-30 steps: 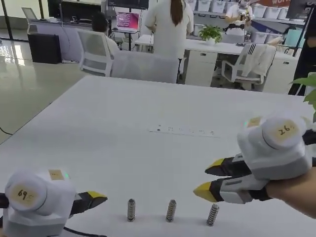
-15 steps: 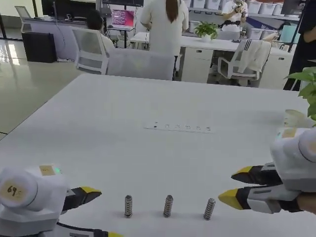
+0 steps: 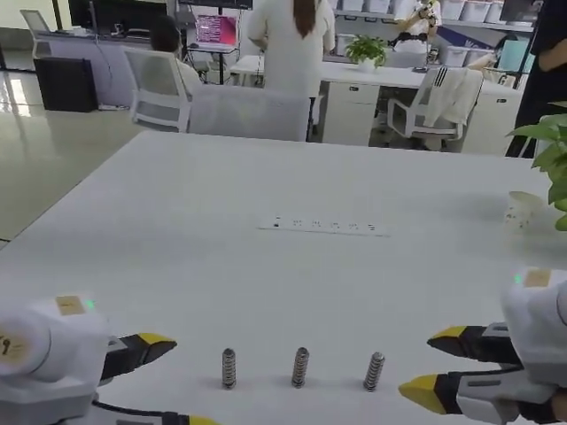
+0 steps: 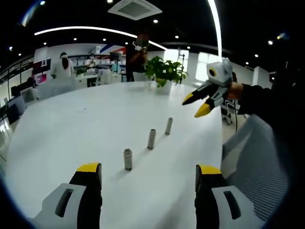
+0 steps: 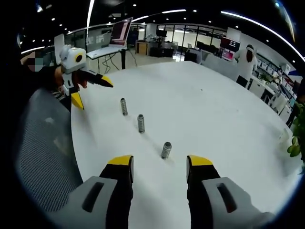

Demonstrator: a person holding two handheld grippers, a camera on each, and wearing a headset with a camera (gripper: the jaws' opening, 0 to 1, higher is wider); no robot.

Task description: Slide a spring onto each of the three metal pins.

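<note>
Three short metal springs point(image 3: 229, 368) point(image 3: 300, 367) point(image 3: 374, 372) stand upright in a row near the front of the white table point(image 3: 266, 274). I cannot make out the pins apart from them. My left gripper point(image 3: 182, 381) is open to the left of the row, with nothing between its yellow-tipped jaws. To the right of the row my right gripper point(image 3: 428, 363) is open and empty too. The left gripper view looks along the springs point(image 4: 127, 159) past its own jaws point(image 4: 148, 169) to the right gripper point(image 4: 193, 107). The right gripper view shows the nearest spring point(image 5: 166, 150) ahead of its jaws point(image 5: 159, 161), and the left gripper point(image 5: 94, 95) beyond.
A row of sockets point(image 3: 323, 227) is set into the table's middle. A paper cup point(image 3: 521, 210) and a leafy plant point(image 3: 549, 159) are at the right edge. Chairs point(image 3: 159, 88), desks and people are behind the far edge. A mesh chair point(image 5: 43, 157) is close by the near edge.
The right gripper has drawn back to the right and lower, away from the right spring. The left gripper has pulled slightly back to the left. The springs have not moved.
</note>
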